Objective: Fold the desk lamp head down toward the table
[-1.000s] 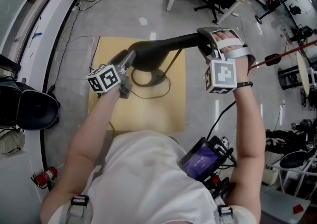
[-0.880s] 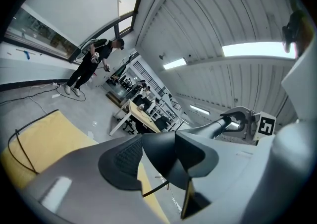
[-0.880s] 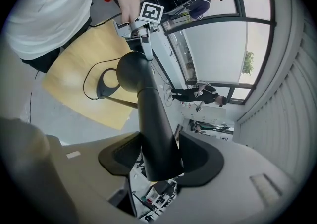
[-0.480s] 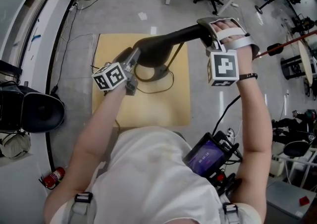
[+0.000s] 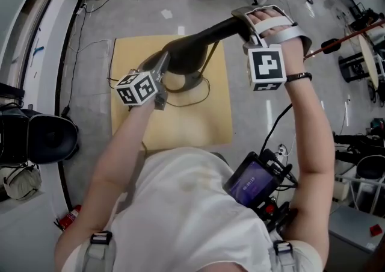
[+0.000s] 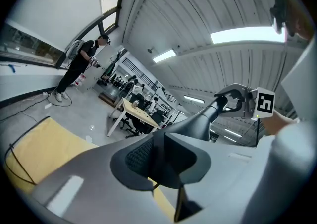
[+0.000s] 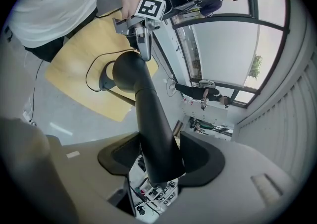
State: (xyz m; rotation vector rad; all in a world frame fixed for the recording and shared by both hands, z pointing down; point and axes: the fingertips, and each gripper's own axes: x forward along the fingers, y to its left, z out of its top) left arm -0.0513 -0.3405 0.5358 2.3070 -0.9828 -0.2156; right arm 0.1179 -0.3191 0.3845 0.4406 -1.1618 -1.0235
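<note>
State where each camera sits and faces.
Head view: on the head, facing steeply down at table, lamp; torso, both arms show.
Left gripper view: on left gripper, level along the lamp; jaws, just closing, pinch it.
Right gripper view: on right gripper, down the lamp toward table; jaws grip it.
Shared: both gripper views show the other gripper.

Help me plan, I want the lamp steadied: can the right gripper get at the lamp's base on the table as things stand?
Probably not yet: the right gripper is shut on the lamp's tapered arm, while the base sits low, beneath the rounded end. It would have to let go first.
</note>
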